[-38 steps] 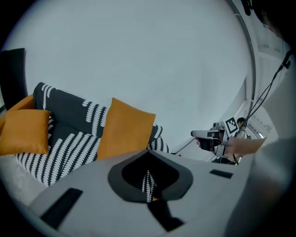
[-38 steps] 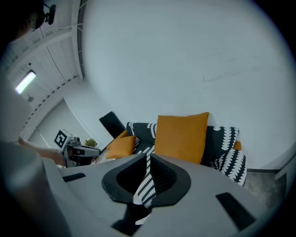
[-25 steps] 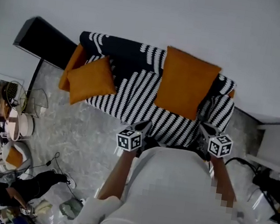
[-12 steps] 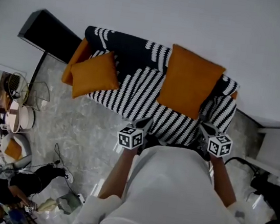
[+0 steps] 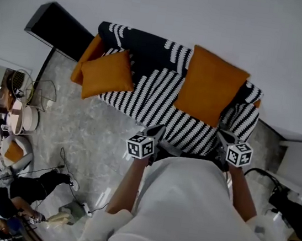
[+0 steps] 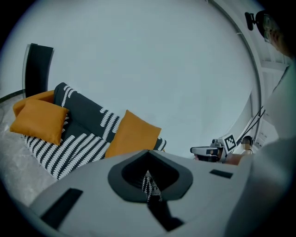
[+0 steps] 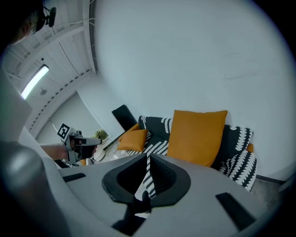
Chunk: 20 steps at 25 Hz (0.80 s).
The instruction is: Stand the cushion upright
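Note:
A large orange cushion point(image 5: 211, 86) stands upright against the backrest of a sofa point(image 5: 148, 97) with a black-and-white patterned cover; it also shows in both gripper views point(image 6: 132, 136) point(image 7: 199, 134). A smaller orange cushion point(image 5: 107, 75) leans at the sofa's left end. My left gripper point(image 5: 155, 130) and right gripper point(image 5: 224, 136) hover just in front of the sofa's front edge, apart from both cushions. Both are shut with nothing held. Through the thin slit between the left gripper's point(image 6: 149, 178) and the right gripper's point(image 7: 147, 178) closed jaws, only striped fabric shows.
A black panel point(image 5: 60, 32) stands beside the sofa's left end. Wire baskets and round containers point(image 5: 20, 121) sit on the marble floor at the left, with a crouched person point(image 5: 23, 194) and cables below. A white cabinet point(image 5: 300, 166) stands at the right.
The sofa and cushions have drifted slightly right and down in the head view as the camera shifted. Both grippers stay shut in front of the person; the cushions have not moved on the sofa.

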Available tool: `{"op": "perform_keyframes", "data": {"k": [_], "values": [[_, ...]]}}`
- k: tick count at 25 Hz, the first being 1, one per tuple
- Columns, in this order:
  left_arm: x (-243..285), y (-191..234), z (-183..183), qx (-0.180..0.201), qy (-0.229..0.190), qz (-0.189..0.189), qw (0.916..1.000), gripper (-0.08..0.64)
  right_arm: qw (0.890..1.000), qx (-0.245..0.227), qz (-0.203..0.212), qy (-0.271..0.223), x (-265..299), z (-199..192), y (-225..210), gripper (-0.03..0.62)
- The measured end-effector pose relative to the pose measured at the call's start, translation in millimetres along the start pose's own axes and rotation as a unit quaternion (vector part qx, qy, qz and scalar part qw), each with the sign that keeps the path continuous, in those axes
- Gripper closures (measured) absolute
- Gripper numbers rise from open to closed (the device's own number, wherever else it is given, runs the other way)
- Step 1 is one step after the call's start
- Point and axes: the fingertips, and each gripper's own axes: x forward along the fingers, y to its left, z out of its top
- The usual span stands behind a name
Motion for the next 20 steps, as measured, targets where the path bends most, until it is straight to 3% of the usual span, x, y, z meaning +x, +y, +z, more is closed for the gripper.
{"op": "perform_keyframes", "data": {"k": [11, 20], "values": [[-34.7, 37.0, 4.6, -0.011, -0.005, -0.01, 0.9999, 0.558, 1.0, -0.016, 0.0, 0.011, 40.6, 11.9, 45.0, 0.548], [-96.5, 92.3, 3.7, 0.01, 0.007, -0.01, 0.9999, 0.558, 1.0, -0.015, 0.005, 0.003, 98.2, 19.3, 122.5, 0.548]]}}
